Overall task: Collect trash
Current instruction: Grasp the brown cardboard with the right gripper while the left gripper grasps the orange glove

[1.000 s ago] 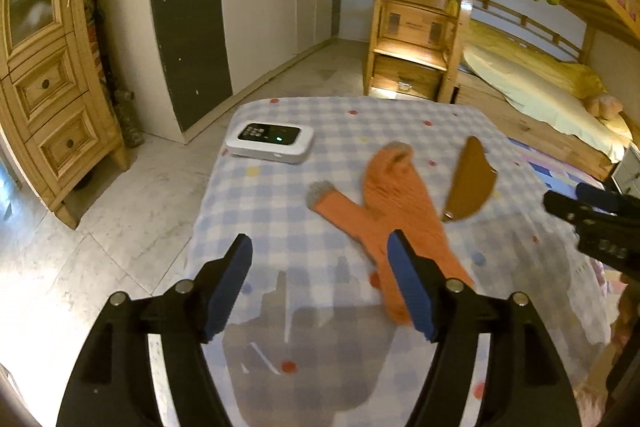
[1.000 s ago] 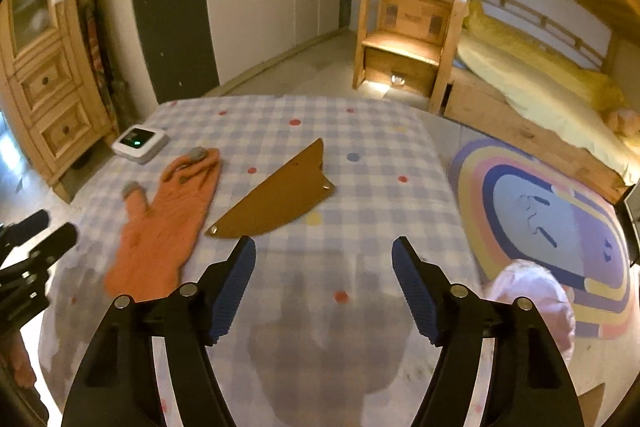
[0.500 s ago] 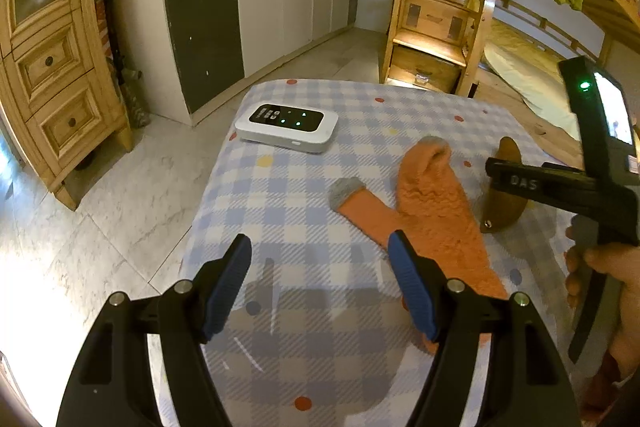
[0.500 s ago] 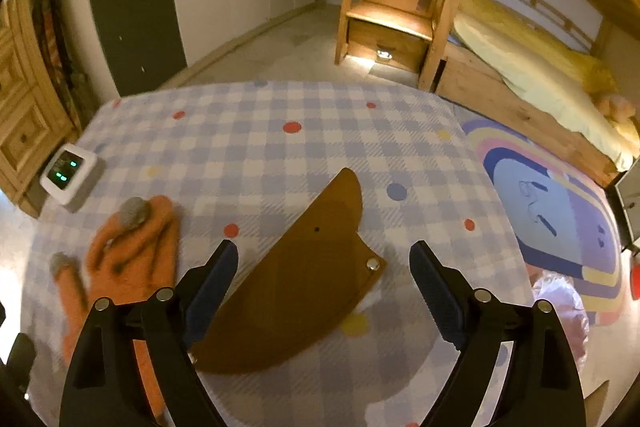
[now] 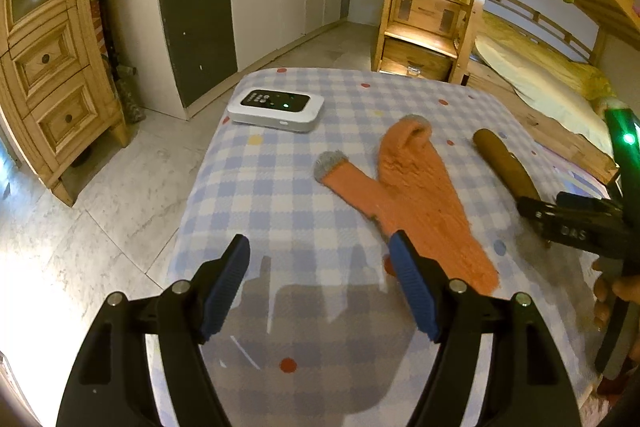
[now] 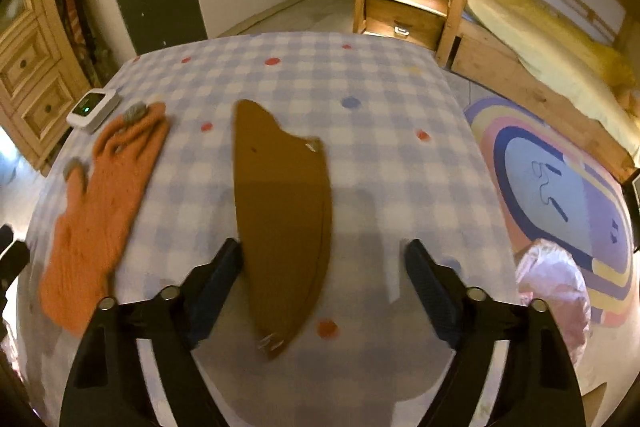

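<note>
A flat brown half-moon piece lies on the checked tablecloth; it also shows in the left wrist view. My right gripper is open and low over the piece's near half, its fingers on either side, not closed on it. A pair of orange socks lies left of the piece, also in the right wrist view. My left gripper is open and empty above the cloth, its right finger over the socks' near end.
A white device with a green light sits at the table's far left corner. A pink plastic bag hangs by the table's right edge over a striped rug. A wooden cabinet and a bunk bed stand around.
My right gripper has moved forward and down until the brown piece lies between its open fingers. My left gripper has moved a little closer over the socks' near end.
</note>
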Available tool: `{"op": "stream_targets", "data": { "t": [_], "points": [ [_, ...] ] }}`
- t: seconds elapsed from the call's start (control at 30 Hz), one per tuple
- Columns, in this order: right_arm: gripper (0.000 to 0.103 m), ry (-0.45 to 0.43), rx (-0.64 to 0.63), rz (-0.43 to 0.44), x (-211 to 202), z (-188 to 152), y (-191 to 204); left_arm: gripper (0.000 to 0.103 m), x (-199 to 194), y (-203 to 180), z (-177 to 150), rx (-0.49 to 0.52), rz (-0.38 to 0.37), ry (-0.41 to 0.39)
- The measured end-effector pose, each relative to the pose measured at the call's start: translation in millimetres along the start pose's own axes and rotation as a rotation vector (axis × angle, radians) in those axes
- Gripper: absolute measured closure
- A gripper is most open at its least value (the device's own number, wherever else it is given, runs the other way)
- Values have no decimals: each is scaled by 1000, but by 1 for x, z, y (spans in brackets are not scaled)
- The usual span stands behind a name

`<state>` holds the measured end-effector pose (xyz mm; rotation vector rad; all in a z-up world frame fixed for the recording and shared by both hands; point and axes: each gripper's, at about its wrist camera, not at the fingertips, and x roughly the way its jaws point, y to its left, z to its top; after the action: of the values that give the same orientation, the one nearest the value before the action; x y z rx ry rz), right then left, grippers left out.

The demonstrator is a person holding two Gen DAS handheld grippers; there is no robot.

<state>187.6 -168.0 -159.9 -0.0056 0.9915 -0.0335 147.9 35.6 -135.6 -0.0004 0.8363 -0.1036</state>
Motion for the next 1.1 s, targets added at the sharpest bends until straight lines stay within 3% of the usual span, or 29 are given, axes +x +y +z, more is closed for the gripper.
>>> {"op": "stream_targets", "data": {
  "t": [0.33, 0.37, 0.47, 0.57, 0.77, 0.9, 1.1],
  "points": [
    [26, -30, -94, 72, 15, 24, 19, 32, 1, -11, -5, 15, 3, 22],
    [28, -33, -98, 78, 19, 29, 21, 32, 1, -11, -5, 15, 7, 23],
    [49, -44, -95, 76, 20, 36, 22, 32, 0, -12, -6, 17, 12, 25],
    [50, -39, -79, 94, 15, 33, 17, 32, -2, -14, -8, 23, 9, 28],
    [50, -79, 2, 156, -33, 11, -5, 29, -6, -30, -10, 47, -15, 30],
    [50, -121, 36, 138, -65, -6, -18, 21, -3, -51, -7, 77, -26, 31],
    [50, -184, 73, 82, -100, -29, -36, 22, 11, -71, 3, 84, -22, 58]
  ]
}}
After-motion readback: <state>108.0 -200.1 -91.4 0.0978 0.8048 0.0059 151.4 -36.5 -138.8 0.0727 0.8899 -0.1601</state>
